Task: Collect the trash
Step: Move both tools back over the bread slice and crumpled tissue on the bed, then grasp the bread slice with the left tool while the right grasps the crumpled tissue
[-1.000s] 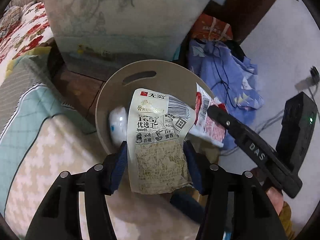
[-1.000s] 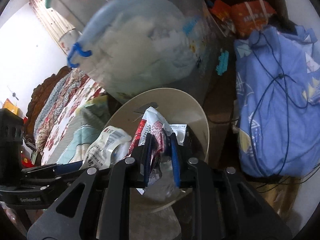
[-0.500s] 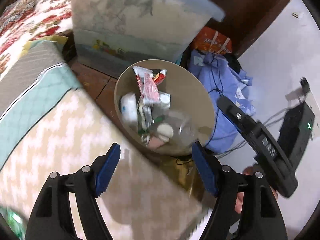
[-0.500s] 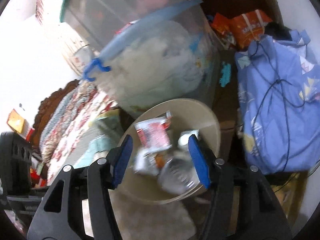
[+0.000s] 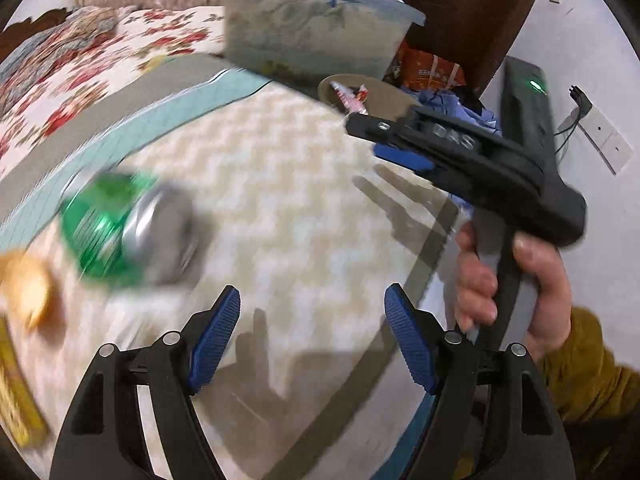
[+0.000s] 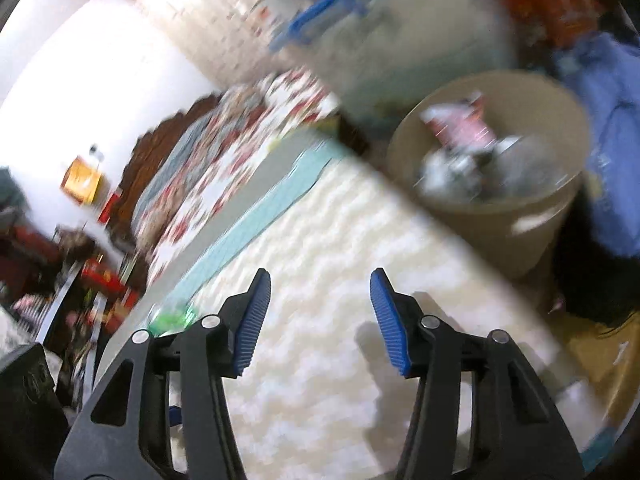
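A green can (image 5: 124, 228) is left lying on the bed (image 5: 288, 208), well apart from the filled bin (image 6: 492, 184) beside it, while the left tongs (image 5: 312, 332) are held spread and empty and the empty right tongs (image 6: 316, 316) are closing.

A can (image 5: 128, 228) lies on its side on the bed cover (image 5: 280, 208), to the left of the left gripper (image 5: 312, 336), with a round item (image 5: 28, 288) just left of the can at the frame's edge. Beyond the far edge of the bed stands the bin (image 6: 492, 208), with wrappers (image 6: 460, 132) inside it. A lidded storage box (image 5: 320, 36) sits behind the bin, and a heap of cloth (image 6: 612, 140) lies to the bin's right. The right gripper (image 6: 316, 316) hangs over the bed cover, the bin ahead of it to the right.
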### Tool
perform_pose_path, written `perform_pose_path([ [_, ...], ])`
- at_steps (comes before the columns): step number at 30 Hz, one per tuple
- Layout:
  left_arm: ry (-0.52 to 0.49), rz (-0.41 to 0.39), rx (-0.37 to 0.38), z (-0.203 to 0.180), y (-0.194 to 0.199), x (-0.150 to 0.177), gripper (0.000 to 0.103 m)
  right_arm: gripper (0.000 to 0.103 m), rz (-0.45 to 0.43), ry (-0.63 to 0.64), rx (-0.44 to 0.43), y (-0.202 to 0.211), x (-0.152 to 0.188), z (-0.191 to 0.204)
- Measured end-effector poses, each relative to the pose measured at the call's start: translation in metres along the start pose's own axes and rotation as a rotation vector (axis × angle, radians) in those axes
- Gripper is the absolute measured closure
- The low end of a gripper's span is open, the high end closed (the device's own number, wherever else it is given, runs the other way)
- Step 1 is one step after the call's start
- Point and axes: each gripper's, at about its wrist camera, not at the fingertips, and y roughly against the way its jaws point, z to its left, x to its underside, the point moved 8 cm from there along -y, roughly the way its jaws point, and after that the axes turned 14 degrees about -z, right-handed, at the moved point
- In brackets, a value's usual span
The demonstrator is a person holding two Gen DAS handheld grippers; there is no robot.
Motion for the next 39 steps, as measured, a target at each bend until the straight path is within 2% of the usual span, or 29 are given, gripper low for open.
perform_pose_path([
  [4, 0.045, -0.025, -0.026, 0.034, 0.038, 0.034, 0.032, 0.054, 0.108, 0.038, -0.063, -0.016, 0.038, 0.043],
  [9, 0.144, -0.044, -0.076, 0.076, 0.066, 0.061, 0.032, 0.054, 0.164, 0.083, -0.105, -0.031, 0.062, 0.084],
  [15, 0.251, -0.102, -0.133, 0.123, 0.097, 0.068, 0.032, 0.055, 0.196, 0.122, -0.144, -0.036, 0.083, 0.130],
  [20, 0.302, -0.161, -0.167, 0.162, 0.120, 0.050, 0.032, 0.055, 0.168, 0.172, -0.142, -0.028, 0.084, 0.148],
  [25, 0.283, -0.166, -0.233, 0.196, 0.115, 0.015, 0.032, 0.054, 0.129, 0.141, -0.112, -0.005, 0.095, 0.134],
  [28, 0.293, -0.145, -0.238, 0.218, 0.102, -0.007, 0.033, 0.054, 0.157, 0.151, -0.110, 0.006, 0.110, 0.126],
  [32, 0.253, -0.090, -0.273, 0.240, 0.075, -0.024, 0.034, 0.053, 0.195, 0.200, -0.116, 0.014, 0.125, 0.124],
  [36, 0.227, 0.024, -0.225, 0.245, 0.036, -0.027, 0.041, 0.052, 0.200, 0.230, -0.125, 0.015, 0.130, 0.125],
  [37, 0.227, 0.042, -0.217, 0.245, 0.031, -0.024, 0.049, 0.051, 0.202, 0.232, -0.128, 0.014, 0.130, 0.127],
  [39, 0.215, 0.059, -0.228, 0.242, 0.026, -0.021, 0.056, 0.048, 0.204, 0.240, -0.140, 0.013, 0.133, 0.131],
])
